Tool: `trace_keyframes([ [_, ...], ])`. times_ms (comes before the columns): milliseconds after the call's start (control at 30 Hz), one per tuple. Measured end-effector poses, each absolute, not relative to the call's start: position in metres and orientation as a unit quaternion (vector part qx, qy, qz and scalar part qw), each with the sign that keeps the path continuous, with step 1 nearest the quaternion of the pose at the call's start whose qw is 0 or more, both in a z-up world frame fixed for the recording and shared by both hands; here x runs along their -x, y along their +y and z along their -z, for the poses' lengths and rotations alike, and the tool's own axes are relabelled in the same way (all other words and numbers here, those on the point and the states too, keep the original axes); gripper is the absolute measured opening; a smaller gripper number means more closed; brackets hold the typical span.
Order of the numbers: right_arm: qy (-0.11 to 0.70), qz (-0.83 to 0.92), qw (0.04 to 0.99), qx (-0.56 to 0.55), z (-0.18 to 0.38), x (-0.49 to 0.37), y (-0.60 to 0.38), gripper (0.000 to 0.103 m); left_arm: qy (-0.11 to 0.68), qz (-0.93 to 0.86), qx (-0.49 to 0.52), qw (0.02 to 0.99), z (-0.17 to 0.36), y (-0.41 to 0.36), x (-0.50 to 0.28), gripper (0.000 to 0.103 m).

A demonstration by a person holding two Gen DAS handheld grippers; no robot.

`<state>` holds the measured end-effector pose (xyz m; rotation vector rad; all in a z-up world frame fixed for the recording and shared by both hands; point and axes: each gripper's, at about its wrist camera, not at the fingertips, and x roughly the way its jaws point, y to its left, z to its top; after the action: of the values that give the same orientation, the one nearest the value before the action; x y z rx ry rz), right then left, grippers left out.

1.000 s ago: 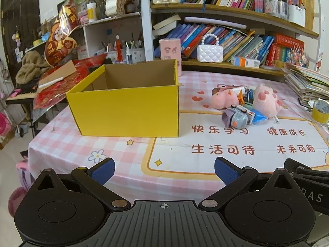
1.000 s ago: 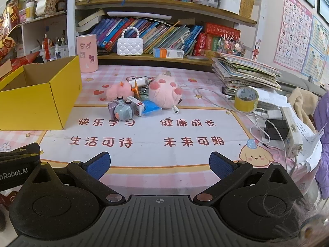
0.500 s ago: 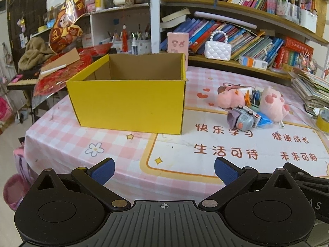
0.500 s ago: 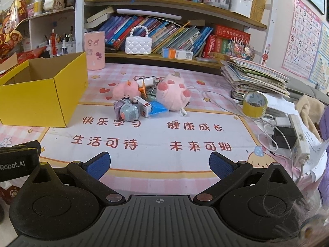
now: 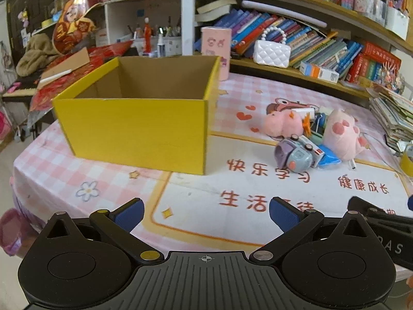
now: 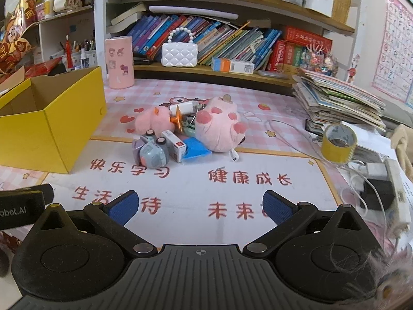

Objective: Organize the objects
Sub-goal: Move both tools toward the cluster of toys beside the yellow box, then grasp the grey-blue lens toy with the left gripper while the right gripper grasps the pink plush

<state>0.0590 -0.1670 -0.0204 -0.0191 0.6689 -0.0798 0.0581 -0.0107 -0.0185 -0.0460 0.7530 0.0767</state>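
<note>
The left gripper (image 5: 205,213) hangs low at the bottom centre of its view, blue fingers spread wide apart with nothing between them, over the near edge of the pink checked tablecloth (image 5: 46,170). The right gripper (image 6: 200,206) sits the same way at the bottom of its own frame, fingers parted and empty, a posture that looks like readiness for a first pick.

The yellow box (image 5: 134,126) stands open-topped in the centre left of the left view, and what shows of its inside is bare cardboard (its floor is hidden by the front wall), so it is probably the place meant for the loose things.

Those things lie heaped in the middle of the right view: a small pink plush (image 6: 152,122), a larger pink plush (image 6: 219,129) to its right, a grey toy camera (image 6: 151,152) at the front, a small white carton (image 6: 174,146) touching it, and a blue packet (image 6: 195,151) tucked under the larger plush. Smaller bits behind them are too tangled to name.

A yellow tape roll (image 6: 338,143) stands well apart at the right, beside cables, likely not part of the pile. The toy camera, nearest and unburied, seems the easiest start.
</note>
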Motion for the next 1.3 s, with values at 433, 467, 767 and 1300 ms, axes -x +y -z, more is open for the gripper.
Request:
trace_keyframes([
  [433, 0.329, -0.016, 0.943, -0.048, 0.018, -0.13, -0.23, 0.092, 0.372, -0.026, 0.024, 0.927, 0.021, -0.06, -0.105, 0.102],
  [467, 0.327, -0.019, 0.943, -0.053, 0.017, -0.139, -0.234, 0.091, 0.372, -0.023, 0.026, 0.928, 0.022, -0.064, -0.11, 0.102],
  [767, 0.34, -0.062, 0.936, -0.065, 0.016, -0.215, -0.252, 0.09, 0.373, 0.005, 0.023, 0.927, 0.034, -0.097, -0.157, 0.092],
  [1300, 0.396, -0.089, 0.911, -0.071, 0.042, -0.265, -0.26, 0.069, 0.426, 0.015, 0.069, 0.902, 0.07, -0.106, -0.202, 0.05],
])
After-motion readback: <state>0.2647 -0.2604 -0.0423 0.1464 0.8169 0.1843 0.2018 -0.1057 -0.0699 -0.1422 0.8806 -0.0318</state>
